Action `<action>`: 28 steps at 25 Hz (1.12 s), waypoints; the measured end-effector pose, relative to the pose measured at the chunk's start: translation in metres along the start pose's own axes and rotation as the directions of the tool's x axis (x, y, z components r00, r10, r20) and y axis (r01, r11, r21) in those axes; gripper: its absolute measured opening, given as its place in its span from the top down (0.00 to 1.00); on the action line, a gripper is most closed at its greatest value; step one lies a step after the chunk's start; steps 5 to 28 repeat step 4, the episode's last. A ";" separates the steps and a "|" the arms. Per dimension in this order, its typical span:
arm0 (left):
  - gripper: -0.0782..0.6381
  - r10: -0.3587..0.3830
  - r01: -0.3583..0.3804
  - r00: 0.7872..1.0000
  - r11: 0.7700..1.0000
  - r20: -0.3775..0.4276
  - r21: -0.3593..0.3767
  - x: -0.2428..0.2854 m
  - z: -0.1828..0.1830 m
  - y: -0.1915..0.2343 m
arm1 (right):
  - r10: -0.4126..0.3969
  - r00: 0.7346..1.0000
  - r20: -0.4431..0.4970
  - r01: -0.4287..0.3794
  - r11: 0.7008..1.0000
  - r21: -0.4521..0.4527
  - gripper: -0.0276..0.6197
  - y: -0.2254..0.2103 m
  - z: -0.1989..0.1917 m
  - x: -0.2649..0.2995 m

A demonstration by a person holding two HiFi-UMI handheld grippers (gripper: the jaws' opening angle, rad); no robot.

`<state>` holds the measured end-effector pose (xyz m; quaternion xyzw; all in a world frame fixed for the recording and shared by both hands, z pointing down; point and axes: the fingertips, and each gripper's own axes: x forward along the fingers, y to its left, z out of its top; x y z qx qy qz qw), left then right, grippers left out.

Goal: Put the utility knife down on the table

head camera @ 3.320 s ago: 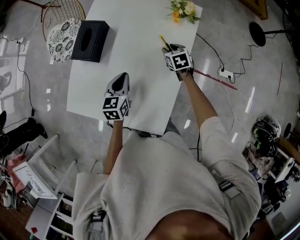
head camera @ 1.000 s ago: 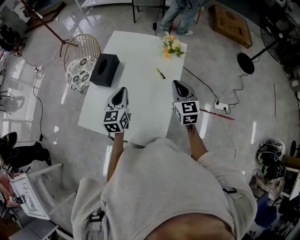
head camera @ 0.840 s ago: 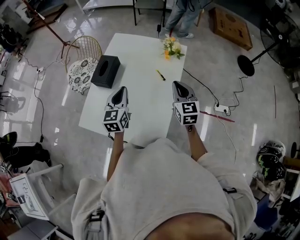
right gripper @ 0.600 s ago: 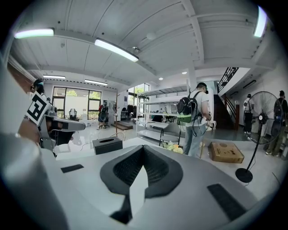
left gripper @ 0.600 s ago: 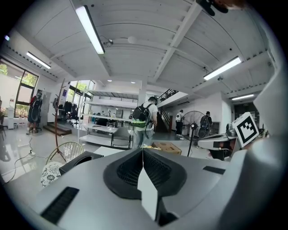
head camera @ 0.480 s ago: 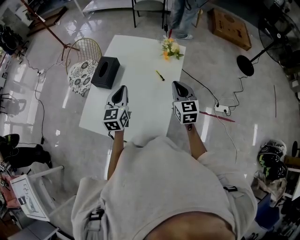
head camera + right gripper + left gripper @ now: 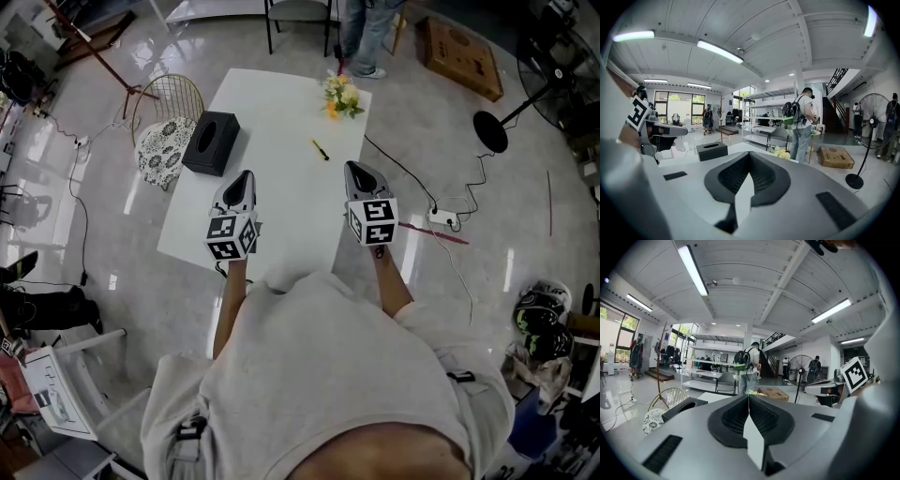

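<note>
Tabletop (image 7: 272,141) is found bearing the utility knife (image 7: 321,149), well apart from left gripper (image 7: 243,176) and right gripper (image 7: 355,168), jaws together and empty; further handling is judged unnecessary.

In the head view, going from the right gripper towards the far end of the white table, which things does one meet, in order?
right gripper → thin yellow utility knife → bunch of yellow and white flowers

Yellow utility knife (image 7: 321,150), white table (image 7: 277,103)
</note>
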<state>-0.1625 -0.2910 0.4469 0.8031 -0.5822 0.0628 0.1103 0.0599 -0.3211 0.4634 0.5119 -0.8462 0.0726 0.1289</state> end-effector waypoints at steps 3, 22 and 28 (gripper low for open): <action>0.86 -0.003 0.003 1.000 1.000 0.001 0.002 0.003 0.000 0.001 | 0.001 1.000 -0.003 -0.001 1.000 0.000 0.91 0.000 -0.001 0.004; 0.86 -0.003 0.003 1.000 1.000 0.001 0.002 0.004 0.000 0.002 | 0.001 1.000 -0.004 -0.001 1.000 0.000 0.91 0.001 -0.001 0.005; 0.86 -0.003 0.003 1.000 1.000 0.001 0.002 0.004 0.000 0.002 | 0.001 1.000 -0.004 -0.001 1.000 0.000 0.91 0.001 -0.001 0.005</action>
